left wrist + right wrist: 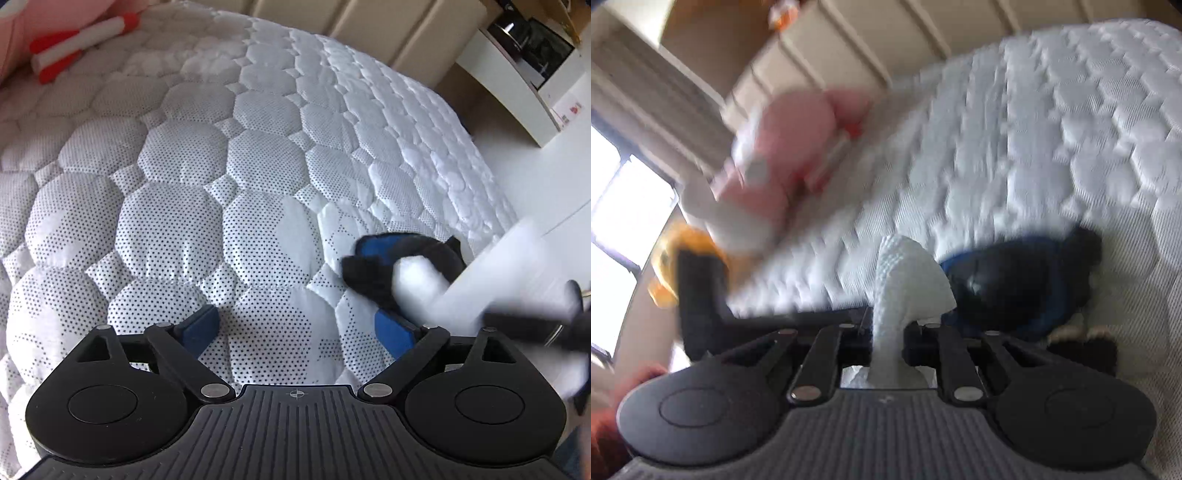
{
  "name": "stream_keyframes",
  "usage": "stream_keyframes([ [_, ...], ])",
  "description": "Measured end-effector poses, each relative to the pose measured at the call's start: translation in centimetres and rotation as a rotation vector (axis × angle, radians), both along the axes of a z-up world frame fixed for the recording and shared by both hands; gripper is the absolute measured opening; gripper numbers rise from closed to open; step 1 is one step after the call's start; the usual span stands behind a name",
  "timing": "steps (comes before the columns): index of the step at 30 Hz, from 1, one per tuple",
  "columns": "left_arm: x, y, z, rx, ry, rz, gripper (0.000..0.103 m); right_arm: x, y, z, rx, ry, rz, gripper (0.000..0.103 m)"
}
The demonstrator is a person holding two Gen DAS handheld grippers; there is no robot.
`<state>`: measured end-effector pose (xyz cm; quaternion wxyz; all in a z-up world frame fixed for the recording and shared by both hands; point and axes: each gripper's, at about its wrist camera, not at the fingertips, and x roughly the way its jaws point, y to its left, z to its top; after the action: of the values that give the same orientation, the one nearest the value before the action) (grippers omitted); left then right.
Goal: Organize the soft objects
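A black and blue plush toy (402,266) with a white patch lies on the quilted white mattress (221,166), near its right edge. My left gripper (297,328) hovers open just above the mattress, left of the toy, with nothing between its blue pads (395,332). My right gripper (886,328) is shut on a strip of white knitted fabric (905,280), right beside the black and blue plush toy (1023,280). I cannot tell whether the fabric belongs to the toy. A pink plush (786,147), blurred, lies farther up the mattress (1052,129).
A red and white striped piece (77,44) lies beside a pink object at the far left of the mattress. Beige headboard panels (369,26) stand behind. A white shelf unit (517,74) stands on the floor to the right. An orange object (683,258) sits near a bright window (624,221).
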<state>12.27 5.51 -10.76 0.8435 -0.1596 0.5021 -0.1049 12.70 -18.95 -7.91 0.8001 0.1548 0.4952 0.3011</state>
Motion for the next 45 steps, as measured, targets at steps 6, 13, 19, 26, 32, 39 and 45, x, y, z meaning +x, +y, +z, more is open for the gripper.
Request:
stream_keyframes([
  [6,0.3,0.5,0.0,-0.045,0.023,0.024,0.097,0.4,-1.3,-1.5,-0.161,0.037,-0.097,0.018],
  [13,-1.3,1.1,0.1,-0.308,0.197,-0.016,0.1,1.2,-4.0,-1.1,-0.217,0.001,-0.214,0.018],
  [19,-4.5,-4.3,-0.4,-0.323,0.299,-0.266,0.1,2.0,-4.9,0.1,-0.198,-0.062,-0.24,0.018],
  [26,-5.1,-9.2,-0.3,-0.182,0.174,-0.373,0.1,1.5,-4.9,1.7,-0.231,-0.164,-0.241,0.02],
  [32,-2.3,-6.5,2.7,-0.116,0.064,-0.319,0.101,1.6,-5.9,2.7,-0.155,-0.171,-0.286,0.02],
  [39,1.4,1.0,3.1,-0.228,0.067,0.035,0.101,3.7,-4.1,2.4,0.207,-0.047,-0.189,0.02],
  [45,1.3,5.6,-0.3,-0.312,0.186,0.225,0.101,1.4,1.6,-0.1,-0.364,-0.243,0.044,0.043],
])
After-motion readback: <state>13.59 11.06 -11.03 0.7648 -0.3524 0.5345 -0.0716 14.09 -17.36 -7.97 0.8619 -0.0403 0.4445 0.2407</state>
